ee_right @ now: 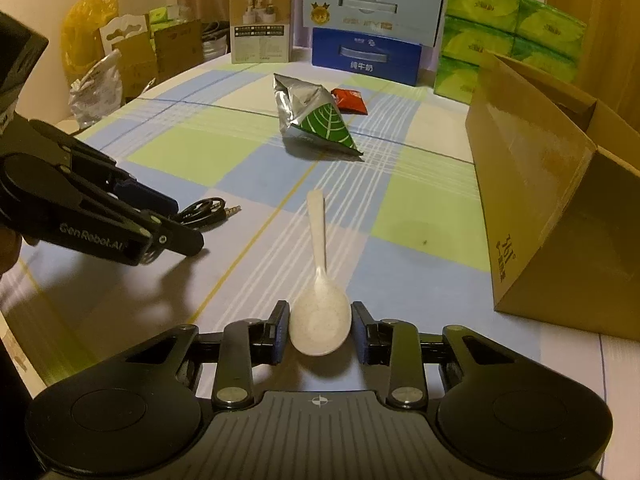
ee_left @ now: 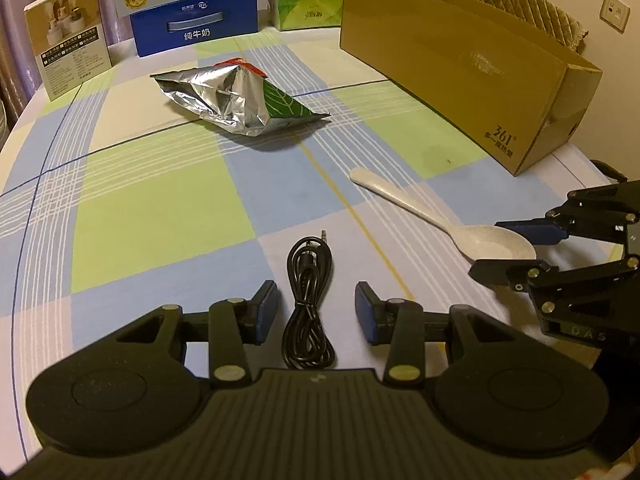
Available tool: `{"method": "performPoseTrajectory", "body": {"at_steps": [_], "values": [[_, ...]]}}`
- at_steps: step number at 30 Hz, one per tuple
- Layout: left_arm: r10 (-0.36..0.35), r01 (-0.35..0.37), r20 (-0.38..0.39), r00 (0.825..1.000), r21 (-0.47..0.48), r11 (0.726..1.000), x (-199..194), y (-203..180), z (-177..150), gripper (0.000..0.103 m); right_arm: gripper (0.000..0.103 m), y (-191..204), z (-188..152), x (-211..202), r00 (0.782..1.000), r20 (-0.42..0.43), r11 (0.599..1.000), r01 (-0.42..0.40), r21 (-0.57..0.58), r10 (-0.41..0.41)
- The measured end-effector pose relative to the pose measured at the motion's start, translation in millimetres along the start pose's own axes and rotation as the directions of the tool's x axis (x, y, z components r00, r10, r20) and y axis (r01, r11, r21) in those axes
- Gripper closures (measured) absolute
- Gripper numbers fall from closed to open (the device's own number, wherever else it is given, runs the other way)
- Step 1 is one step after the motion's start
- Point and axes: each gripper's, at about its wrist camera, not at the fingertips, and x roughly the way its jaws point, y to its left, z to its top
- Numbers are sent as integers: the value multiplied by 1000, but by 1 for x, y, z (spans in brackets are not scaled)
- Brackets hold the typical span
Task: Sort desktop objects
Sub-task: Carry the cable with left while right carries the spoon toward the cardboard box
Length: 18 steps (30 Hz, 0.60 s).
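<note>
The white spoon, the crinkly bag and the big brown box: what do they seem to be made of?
The spoon looks like matte plastic, perhaps a speckled composite: off-white with faint flecks, no ceramic gloss. The bag looks like metallised foil film: silvery, sharply creased, with a green printed face. The box looks like plain brown cardboard, with a dull surface and folded flaps.

The left hand-held gripper (ee_left: 316, 310) hangs spread around a coiled black cable (ee_left: 308, 304) on the checked tablecloth (ee_left: 160, 208).
</note>
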Motion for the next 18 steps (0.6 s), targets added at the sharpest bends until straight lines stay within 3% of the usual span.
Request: {"method": "performPoseTrajectory", "body": {"at_steps": [3,5,6,7,18], "values": [[7,-7,10,1000,-4,1000,1,2,0,68,74,-1,1,-1,1000,8,1000,2,13,-2],[15,-15,15,1000,-2,1000,1,3,0,75,74,-2,1,-2,1000,15,1000,2,22,-3],[20,-20,17,1000,-2,1000,1,3,0,86,74,-2,1,-3,1000,18,1000,3,25,-3],[15,-15,16,1000,-9,1000,1,5,1,87,74,-2,1,-4,1000,22,1000,6,27,-6],[15,-12,60,998,-37,999,-20,-1,13,90,74,-4,9,-15,998,65,999,17,47,-20]]}}
